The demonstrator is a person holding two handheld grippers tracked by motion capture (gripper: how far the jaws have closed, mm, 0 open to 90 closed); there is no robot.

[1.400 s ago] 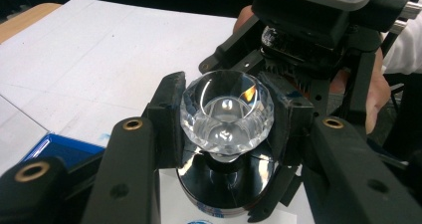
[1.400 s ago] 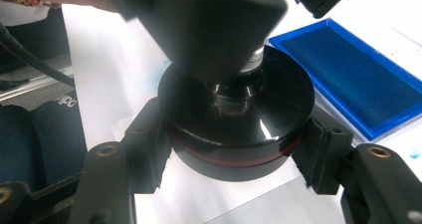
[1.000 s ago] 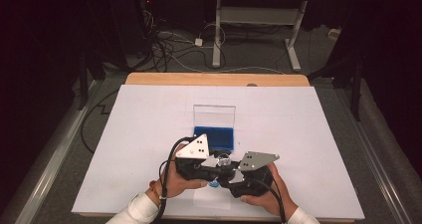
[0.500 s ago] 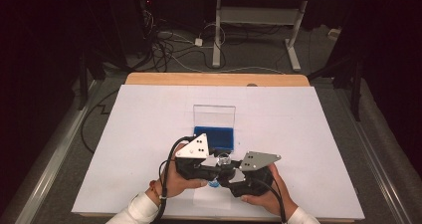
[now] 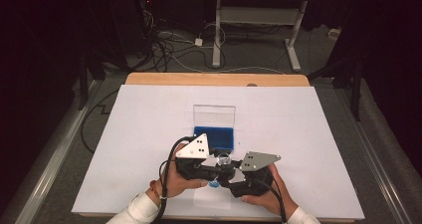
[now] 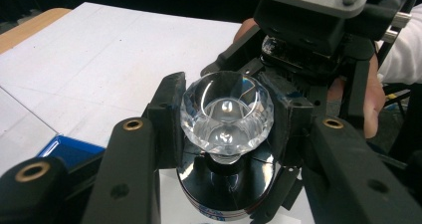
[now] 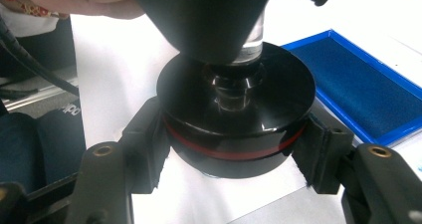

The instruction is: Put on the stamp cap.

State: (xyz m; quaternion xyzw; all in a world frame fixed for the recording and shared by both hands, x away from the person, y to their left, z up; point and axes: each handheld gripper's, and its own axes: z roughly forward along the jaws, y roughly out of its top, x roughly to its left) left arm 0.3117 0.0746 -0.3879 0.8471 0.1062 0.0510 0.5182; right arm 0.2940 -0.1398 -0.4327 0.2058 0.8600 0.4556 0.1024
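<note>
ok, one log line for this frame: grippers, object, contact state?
left gripper: shut on crystal knob | right gripper: around black round base, jaws just opening | stamp on table | ink pad: open

This looks like a lab or test room set up for recording. A wooden table (image 5: 214, 79) covered with white paper (image 5: 149, 134) stands lit in the middle of the frame, while the surroundings are dark. Loose cables (image 5: 169, 45) lie on the grey floor at upper centre, beside a metal desk frame (image 5: 259, 20).
</note>
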